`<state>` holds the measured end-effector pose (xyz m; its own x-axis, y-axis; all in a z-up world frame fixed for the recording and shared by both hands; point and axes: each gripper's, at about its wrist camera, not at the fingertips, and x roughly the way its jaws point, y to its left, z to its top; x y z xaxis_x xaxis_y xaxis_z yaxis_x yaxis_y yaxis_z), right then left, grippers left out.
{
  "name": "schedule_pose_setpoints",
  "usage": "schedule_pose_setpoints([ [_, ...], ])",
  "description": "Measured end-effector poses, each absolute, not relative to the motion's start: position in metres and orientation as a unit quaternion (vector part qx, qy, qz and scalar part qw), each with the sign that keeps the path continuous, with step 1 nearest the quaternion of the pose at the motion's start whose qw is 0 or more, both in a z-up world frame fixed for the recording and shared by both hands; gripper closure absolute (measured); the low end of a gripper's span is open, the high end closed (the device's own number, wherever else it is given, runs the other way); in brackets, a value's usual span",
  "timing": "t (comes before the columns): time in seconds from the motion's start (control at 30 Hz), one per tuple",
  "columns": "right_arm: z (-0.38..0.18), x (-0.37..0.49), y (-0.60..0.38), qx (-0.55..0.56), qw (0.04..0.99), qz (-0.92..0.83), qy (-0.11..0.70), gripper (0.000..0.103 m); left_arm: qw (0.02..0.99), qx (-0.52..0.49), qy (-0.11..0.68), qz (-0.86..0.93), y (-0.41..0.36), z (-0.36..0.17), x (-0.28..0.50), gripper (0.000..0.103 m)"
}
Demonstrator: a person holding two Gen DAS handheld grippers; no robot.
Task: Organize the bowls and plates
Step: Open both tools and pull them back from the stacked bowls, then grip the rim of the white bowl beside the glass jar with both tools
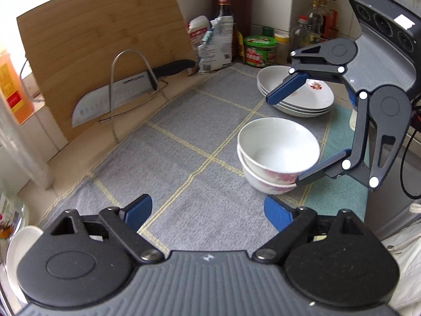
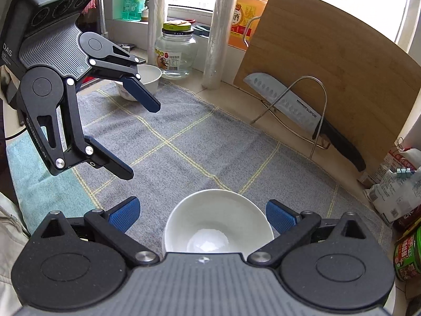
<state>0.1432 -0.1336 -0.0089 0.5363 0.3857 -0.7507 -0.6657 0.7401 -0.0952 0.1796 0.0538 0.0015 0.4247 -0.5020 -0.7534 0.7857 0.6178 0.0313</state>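
Two white bowls with pink flower print are stacked [image 1: 276,155] on the grey checked cloth [image 1: 184,142]; the top bowl also shows in the right wrist view [image 2: 218,223]. Behind them lies a stack of white plates [image 1: 297,97]. My right gripper [image 1: 285,137] [image 2: 202,217] is open, its jaws wide on either side of the bowl stack, not touching it. My left gripper [image 1: 208,210] [image 2: 139,142] is open and empty above the cloth, to the left of the bowls. Another white bowl [image 2: 143,81] stands at the cloth's far left corner, partly hidden by the left gripper.
A bamboo cutting board [image 1: 102,52] and a knife [image 1: 126,92] in a wire rack stand along the wall. Jars, bottles and bags [image 1: 236,42] crowd the far corner. A glass jar [image 2: 175,50] and rolls of film [image 2: 218,34] stand by the window. A teal cloth [image 2: 44,184] lies at the counter's front edge.
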Motion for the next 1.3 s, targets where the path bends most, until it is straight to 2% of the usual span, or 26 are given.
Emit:
schedule_pose_setpoints([
  [0.47,-0.009,0.160,0.002,-0.200,0.858,0.290,0.374,0.000,0.834,0.208,0.376,-0.347,0.209,-0.011,0.189,0.011],
  [0.7,-0.013,0.176,0.066,-0.219,0.856,0.282,0.374,0.000,0.832,0.220,0.376,-0.342,0.265,-0.015,0.220,0.011],
  [1.3,-0.057,0.265,0.132,-0.255,0.805,0.359,0.397,0.000,0.804,0.252,0.393,-0.368,0.271,-0.054,0.286,0.012],
])
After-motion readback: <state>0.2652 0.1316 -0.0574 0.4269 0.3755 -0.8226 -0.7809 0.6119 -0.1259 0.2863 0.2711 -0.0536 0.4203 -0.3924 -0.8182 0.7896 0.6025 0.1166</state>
